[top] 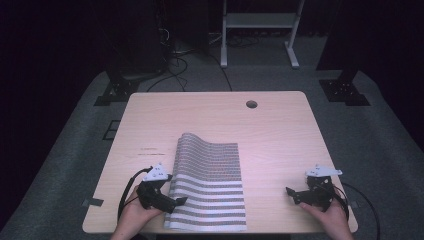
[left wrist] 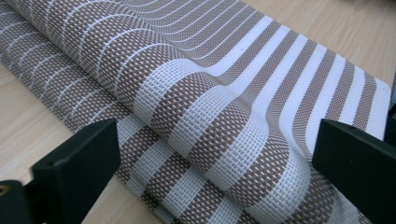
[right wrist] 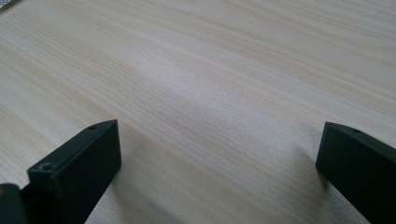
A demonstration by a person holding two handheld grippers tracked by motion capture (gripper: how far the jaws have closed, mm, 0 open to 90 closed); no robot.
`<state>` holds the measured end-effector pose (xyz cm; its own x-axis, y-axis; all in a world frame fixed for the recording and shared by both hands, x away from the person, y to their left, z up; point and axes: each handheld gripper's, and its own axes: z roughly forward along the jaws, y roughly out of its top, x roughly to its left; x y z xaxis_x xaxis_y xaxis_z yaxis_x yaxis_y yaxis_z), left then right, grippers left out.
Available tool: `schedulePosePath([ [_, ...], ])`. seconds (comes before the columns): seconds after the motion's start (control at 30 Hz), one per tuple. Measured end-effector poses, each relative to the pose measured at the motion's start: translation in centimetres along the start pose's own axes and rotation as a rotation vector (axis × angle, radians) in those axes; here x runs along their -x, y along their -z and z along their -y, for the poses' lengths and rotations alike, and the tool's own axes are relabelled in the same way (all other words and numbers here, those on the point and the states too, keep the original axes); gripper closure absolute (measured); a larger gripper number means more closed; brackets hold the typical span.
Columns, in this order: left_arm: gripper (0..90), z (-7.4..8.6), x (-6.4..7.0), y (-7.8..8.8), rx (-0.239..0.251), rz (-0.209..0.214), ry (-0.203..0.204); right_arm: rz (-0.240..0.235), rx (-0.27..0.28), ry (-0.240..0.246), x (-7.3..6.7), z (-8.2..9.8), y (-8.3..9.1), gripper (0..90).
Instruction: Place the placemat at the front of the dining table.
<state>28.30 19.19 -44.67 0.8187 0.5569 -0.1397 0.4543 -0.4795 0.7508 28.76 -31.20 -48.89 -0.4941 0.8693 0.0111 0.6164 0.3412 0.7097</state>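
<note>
My left claw [top: 181, 201] sits at the near left edge of the striped woven placemat [top: 210, 185], which lies on the desk [top: 280, 130] a little left of centre. Its jaws stand wide apart, released, with nothing between them yet. The mat's left side is curled over itself in a long soft fold, and in the left gripper view that rounded fold [left wrist: 219, 126] lies right between my two jaws, one jaw over the bare desk, the other over the flat part of the mat.

My right claw [top: 291, 193] rests well apart from the mat, near the front right of the desk, jaws also spread and empty; its own view looks along bare wood [right wrist: 210, 93].

I judge I am at the reach-and-grasp step: lined up on the folded edge, not yet holding it. Next I need to ease the left claw forward and down so the jaws straddle the fold, then clench on both layers without pushing the mat away. The weave looks stiff and springy, so a firm, square bite matters.
</note>
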Motion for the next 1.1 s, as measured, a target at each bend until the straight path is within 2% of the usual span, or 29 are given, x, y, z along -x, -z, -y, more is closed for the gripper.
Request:
schedulePosePath([
  [0.17,6.6,0.0,0.0,-0.2,-0.011,0.011,-0.002,-0.001,0.000,0.001,0.0,0.0,0.0,0.0],
  [0.23,10.3,-0.1,0.1,-0.1,-0.017,0.019,-0.001,-0.001,0.000,0.000,0.0,0.0,0.0,0.0],
  [0.33,22.8,-0.2,0.1,0.1,-0.016,0.011,0.006,-0.001,0.000,0.001,0.0,0.0,0.0,0.0],
  [0.37,22.8,-0.3,-0.1,0.4,-0.017,0.017,0.020,-0.001,0.000,0.001,0.0,0.0,0.0,0.0],
  [0.4,30.4,-0.3,-0.1,0.5,-0.022,0.011,0.027,-0.001,0.000,0.001,0.0,0.0,0.0,0.0],
  [0.47,37.9,-0.3,-0.3,0.6,-0.031,0.020,0.033,-0.002,0.000,0.000,0.0,0.0,0.0,0.0],
  [0.53,41.0,-0.3,-0.2,0.6,-0.038,0.018,0.037,-0.001,-0.001,0.000,0.0,0.0,0.0,0.0],
  [0.6,47.8,-0.3,-0.2,0.7,-0.041,0.016,0.033,-0.001,0.000,0.000,0.0,0.0,0.0,0.0],
  [0.63,47.8,-0.4,-0.2,0.7,-0.038,0.017,0.040,-0.002,0.000,0.000,0.0,0.0,0.0,0.0],
  [0.67,55.1,-0.5,-0.2,0.9,-0.037,0.024,0.050,-0.001,0.000,0.000,0.0,0.0,0.0,0.0],
  [0.77,67.9,-0.6,-0.3,1.0,-0.034,0.027,0.053,-0.001,0.000,0.000,0.0,0.0,0.0,0.0],
  [0.8,67.9,-0.6,-0.3,1.0,-0.032,0.028,0.048,-0.001,0.000,0.001,0.0,0.0,0.0,0.0],
  [0.87,80.1,-0.9,-0.3,1.2,-0.027,0.029,0.045,-0.001,0.000,0.001,0.0,0.0,0.0,0.0],
  [1.1,83.5,-1.4,-0.3,1.3,-0.006,0.015,0.033,-0.001,-0.001,0.001,0.0,0.0,0.0,0.0],
])
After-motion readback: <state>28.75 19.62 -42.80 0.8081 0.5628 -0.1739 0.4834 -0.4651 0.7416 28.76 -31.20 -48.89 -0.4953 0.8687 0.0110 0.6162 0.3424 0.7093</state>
